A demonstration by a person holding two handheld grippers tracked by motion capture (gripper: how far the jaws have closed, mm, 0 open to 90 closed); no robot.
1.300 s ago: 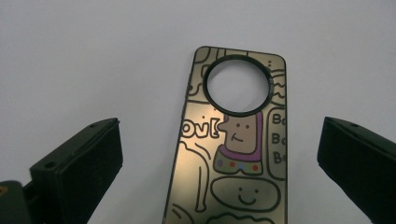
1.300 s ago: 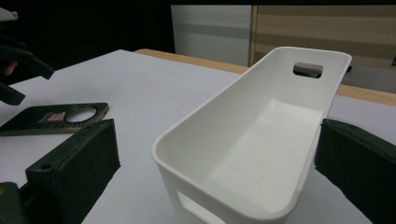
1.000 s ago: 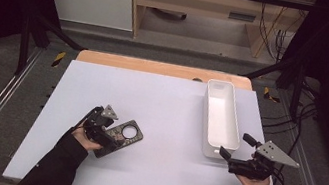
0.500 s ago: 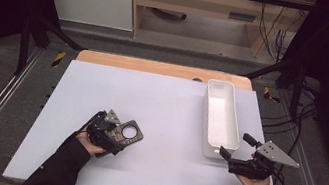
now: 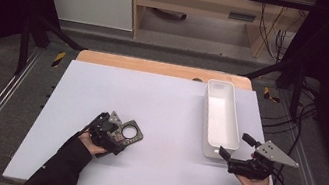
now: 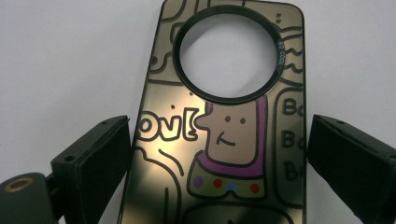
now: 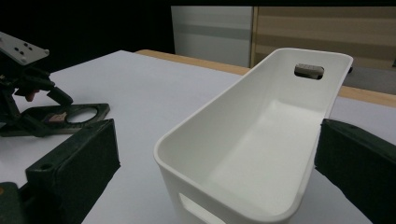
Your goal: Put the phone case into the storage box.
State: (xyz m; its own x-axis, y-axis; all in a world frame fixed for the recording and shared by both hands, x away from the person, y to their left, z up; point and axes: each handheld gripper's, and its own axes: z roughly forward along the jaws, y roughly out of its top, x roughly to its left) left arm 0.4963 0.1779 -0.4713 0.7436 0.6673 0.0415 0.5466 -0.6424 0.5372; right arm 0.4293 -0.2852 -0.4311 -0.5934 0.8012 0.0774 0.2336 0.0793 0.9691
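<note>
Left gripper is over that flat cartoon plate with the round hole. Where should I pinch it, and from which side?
Pinch the cartoon plate across its two long straight edges, below the round hole, probably coming along its length from the solid end as the left gripper already does. It lies flat on the white table, its parallel edges sit between the open jaws, which have just been closing, and the ring end offers less solid width.

White bin (image 7: 261, 140) between spread black fingers (image 7: 74, 168), left gripper (image 7: 23, 93) apparently over dark tag (image 7: 70, 114)

On the surface (image 5: 166, 103), the plate (image 5: 127, 134) lies lower left of centre in the high view, under the left gripper (image 5: 112, 132). The bin (image 5: 220, 119) stands right of centre, with the right gripper (image 5: 234, 150) just below its near end.
</note>
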